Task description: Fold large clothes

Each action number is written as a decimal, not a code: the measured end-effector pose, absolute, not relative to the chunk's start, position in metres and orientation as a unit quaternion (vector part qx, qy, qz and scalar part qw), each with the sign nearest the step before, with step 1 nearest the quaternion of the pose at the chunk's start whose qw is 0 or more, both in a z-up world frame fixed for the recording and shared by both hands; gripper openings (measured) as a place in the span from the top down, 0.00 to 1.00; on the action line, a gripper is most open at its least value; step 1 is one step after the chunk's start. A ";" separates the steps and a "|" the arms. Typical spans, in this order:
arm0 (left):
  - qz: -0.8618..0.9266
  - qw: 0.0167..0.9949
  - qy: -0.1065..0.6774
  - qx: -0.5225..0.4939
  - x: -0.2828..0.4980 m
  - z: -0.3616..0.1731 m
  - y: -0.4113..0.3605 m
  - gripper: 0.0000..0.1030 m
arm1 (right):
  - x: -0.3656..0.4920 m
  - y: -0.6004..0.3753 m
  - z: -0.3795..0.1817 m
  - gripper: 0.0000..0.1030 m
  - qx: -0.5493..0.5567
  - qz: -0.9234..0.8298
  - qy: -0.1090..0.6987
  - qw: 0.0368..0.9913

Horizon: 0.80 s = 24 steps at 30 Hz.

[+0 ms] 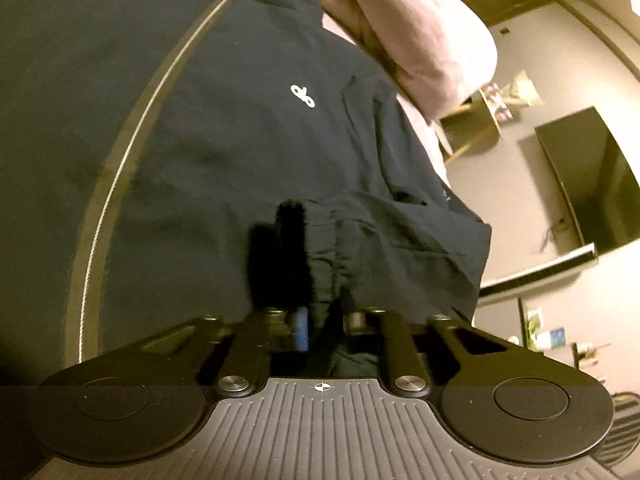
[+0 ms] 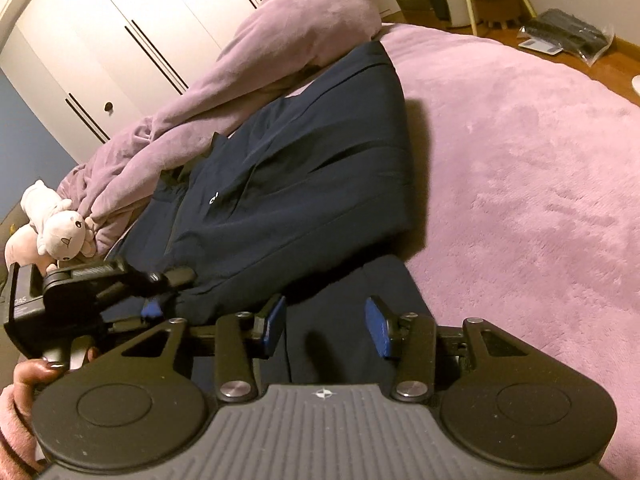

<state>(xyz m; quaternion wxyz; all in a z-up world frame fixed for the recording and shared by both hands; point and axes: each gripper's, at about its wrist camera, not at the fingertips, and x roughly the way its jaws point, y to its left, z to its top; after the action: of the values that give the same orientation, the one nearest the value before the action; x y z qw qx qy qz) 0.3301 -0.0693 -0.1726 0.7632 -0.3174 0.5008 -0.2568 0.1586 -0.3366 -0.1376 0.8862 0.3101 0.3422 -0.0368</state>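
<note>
A large navy jacket with a small white logo lies on a pink fleece bed. In the left wrist view the jacket fills the frame, with its zip line curving at the left. My left gripper is shut on a bunched fold of the jacket's fabric. It shows in the right wrist view at the jacket's near left edge. My right gripper is open, its blue pads on either side of a flat navy part of the garment below it.
A crumpled pink blanket lies behind the jacket, with a plush toy at the left. White wardrobe doors stand beyond. A stool and bagged items are on the floor. A dark TV screen hangs on the wall.
</note>
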 end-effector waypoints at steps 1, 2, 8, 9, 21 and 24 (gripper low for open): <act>-0.258 0.766 0.495 -0.320 0.331 -0.167 -0.066 0.88 | 0.157 -0.337 -0.136 0.56 0.312 -0.037 0.343 0.885; -0.261 0.776 0.480 -0.314 0.332 -0.157 -0.059 0.88 | 0.156 -0.338 -0.135 0.56 0.312 -0.037 0.343 0.885; -0.172 0.893 0.368 -0.192 0.337 -0.073 0.031 0.88 | 0.164 -0.342 -0.115 0.56 0.266 -0.072 0.354 0.894; -0.139 0.909 0.358 -0.161 0.340 -0.067 0.047 0.88 | 0.169 -0.344 -0.111 0.56 0.275 -0.068 0.353 0.892; -0.035 0.918 0.372 -0.137 0.378 -0.087 0.120 0.88 | 0.292 -0.329 -0.132 0.39 0.430 0.017 0.334 0.839; -0.040 0.919 0.368 -0.139 0.386 -0.089 0.117 0.88 | 0.314 -0.333 -0.143 0.37 0.463 -0.007 0.319 0.827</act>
<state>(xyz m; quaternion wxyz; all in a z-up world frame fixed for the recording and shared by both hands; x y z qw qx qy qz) 0.3861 0.1165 -0.0889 0.9185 -0.1394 0.3678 -0.0396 0.3141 -0.3327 -0.1434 0.8270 0.4631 0.3188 -0.0071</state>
